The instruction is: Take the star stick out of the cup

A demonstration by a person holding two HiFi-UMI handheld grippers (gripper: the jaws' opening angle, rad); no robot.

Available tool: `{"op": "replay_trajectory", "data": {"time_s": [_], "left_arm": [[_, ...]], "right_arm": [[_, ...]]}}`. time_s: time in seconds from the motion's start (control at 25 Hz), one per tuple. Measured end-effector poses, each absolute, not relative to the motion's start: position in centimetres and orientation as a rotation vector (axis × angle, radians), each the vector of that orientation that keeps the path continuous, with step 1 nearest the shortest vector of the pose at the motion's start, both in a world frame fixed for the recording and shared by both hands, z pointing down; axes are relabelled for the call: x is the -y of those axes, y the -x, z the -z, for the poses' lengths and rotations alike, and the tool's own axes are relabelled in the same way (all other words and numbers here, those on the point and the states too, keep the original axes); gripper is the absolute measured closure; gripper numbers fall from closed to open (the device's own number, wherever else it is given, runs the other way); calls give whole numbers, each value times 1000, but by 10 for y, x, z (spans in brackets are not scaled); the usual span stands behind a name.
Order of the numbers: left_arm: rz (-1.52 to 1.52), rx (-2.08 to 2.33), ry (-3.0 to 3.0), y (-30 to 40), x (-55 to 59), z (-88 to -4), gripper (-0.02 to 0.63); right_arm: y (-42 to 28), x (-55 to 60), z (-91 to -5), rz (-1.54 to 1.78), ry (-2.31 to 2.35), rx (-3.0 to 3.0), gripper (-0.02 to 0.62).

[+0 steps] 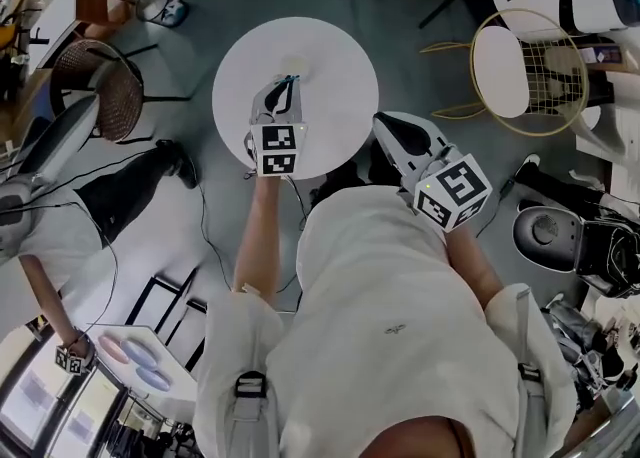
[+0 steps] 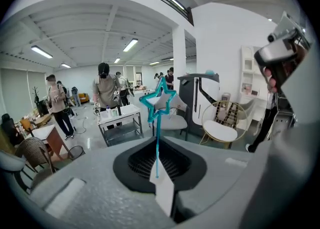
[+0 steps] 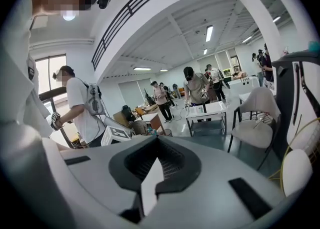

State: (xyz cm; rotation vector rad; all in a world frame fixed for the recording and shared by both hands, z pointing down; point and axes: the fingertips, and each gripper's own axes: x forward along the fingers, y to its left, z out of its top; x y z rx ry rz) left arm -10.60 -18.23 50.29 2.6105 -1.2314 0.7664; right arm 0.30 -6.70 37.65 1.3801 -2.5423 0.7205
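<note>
Jaws of the left gripper [image 2: 157, 175] are pinched together on the lower end of the thin teal plastic star stick [image 2: 156, 135], whose stem rises straight out of the dark ribbed pads and ends in an open five-pointed star outline, tilted slightly, at the far tip. From the head view this gripper is held over the round white table [image 1: 335, 61], with the stick's star end pointing away from the person. Jaws of the right gripper [image 3: 153, 169] are pressed together with nothing between them; it sits off the near right edge of the table, above the grey floor [image 1: 200, 56] and close to the person's white-clad body. Beyond the star, the left gripper view shows a white trolley table [image 2: 119, 120], a person in a grey top [image 2: 106, 90] behind it, and a white chair with a gold wire frame [image 2: 220, 128] to the right
</note>
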Motion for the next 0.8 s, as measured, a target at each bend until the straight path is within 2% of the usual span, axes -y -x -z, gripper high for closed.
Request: {"op": "replay_trajectory", "data": {"time_s": [0.48, 0.8], "left_arm": [[-671, 1343, -2547, 116, 138, -469, 584], [-654, 1448, -2453, 96, 104, -466, 584]], "right_arm": [[2, 60, -378, -707, -1231, 2632, 589], [-27, 51, -378, -705, -1106, 2666, 589]]}}
